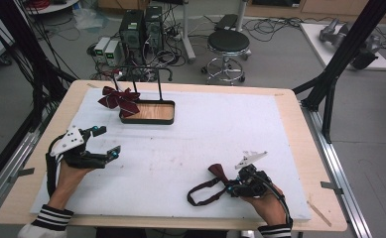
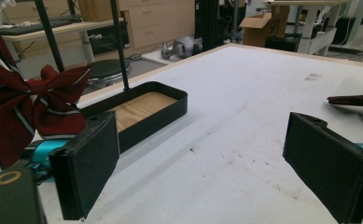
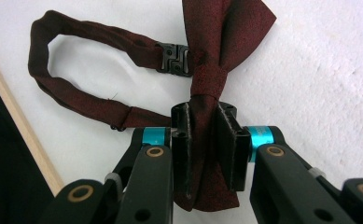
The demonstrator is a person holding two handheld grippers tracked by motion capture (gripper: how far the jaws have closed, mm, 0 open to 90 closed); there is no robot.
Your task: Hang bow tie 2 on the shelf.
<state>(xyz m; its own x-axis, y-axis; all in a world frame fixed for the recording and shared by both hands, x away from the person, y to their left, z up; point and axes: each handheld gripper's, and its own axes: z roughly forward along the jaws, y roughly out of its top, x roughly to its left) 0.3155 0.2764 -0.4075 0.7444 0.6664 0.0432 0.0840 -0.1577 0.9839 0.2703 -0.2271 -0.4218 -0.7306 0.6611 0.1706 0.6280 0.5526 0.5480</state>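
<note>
A plain dark red bow tie [image 1: 219,171] with a looped strap [image 1: 199,194] lies on the white mat near the front right. My right gripper [image 1: 228,188] is shut on it. In the right gripper view the pads [image 3: 182,144] pinch one wing of the bow tie [image 3: 226,28] just below its knot, and the strap [image 3: 76,32] with its black clasp [image 3: 173,58] curls off to the left. My left gripper [image 1: 107,142] rests open at the front left with nothing between its pads [image 2: 88,168]. A striped dark red bow [image 1: 119,98] hangs on the rack by the tray [image 1: 168,120].
The black tray [image 2: 170,100] has a wooden floor and thin upright rods [image 1: 159,82] rising from it, with the striped bow [image 2: 16,107] beside it. The white mat [image 1: 220,129] covers most of the wooden table [image 1: 299,148]. A stool [image 1: 227,44] and computers [image 1: 141,29] stand behind the table.
</note>
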